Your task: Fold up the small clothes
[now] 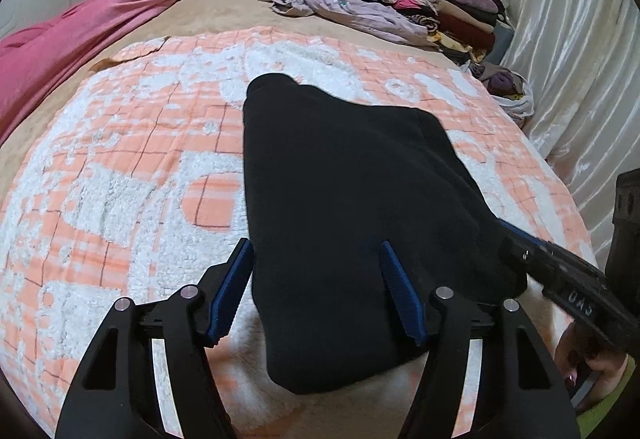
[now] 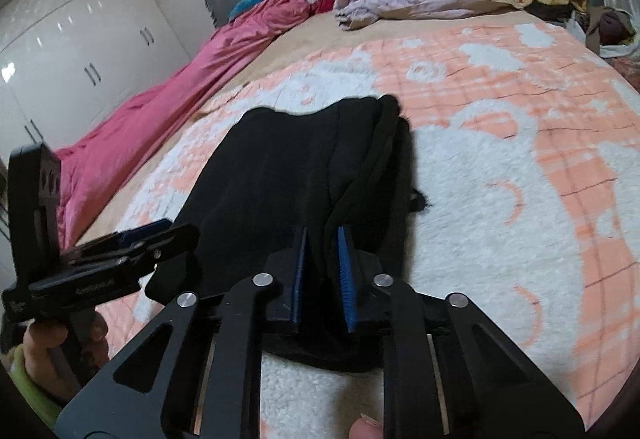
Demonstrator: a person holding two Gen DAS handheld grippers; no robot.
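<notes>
On the blanket (image 1: pixel 120 167): one black garment (image 1: pixel 340 179).

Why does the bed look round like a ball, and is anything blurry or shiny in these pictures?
Both views: fisheye lenses bulge the blanket and darken the corners. Left wrist view: sharp; the curtain shines; the black garment shows little detail. Right wrist view: the blanket is smeared on the right, and the wardrobe doors carry glare spots.

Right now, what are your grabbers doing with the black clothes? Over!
Right gripper shut on black garment, near edge. Left gripper open over its other corner, not gripping. Garment flat on blanket. Nothing in the way.
</notes>
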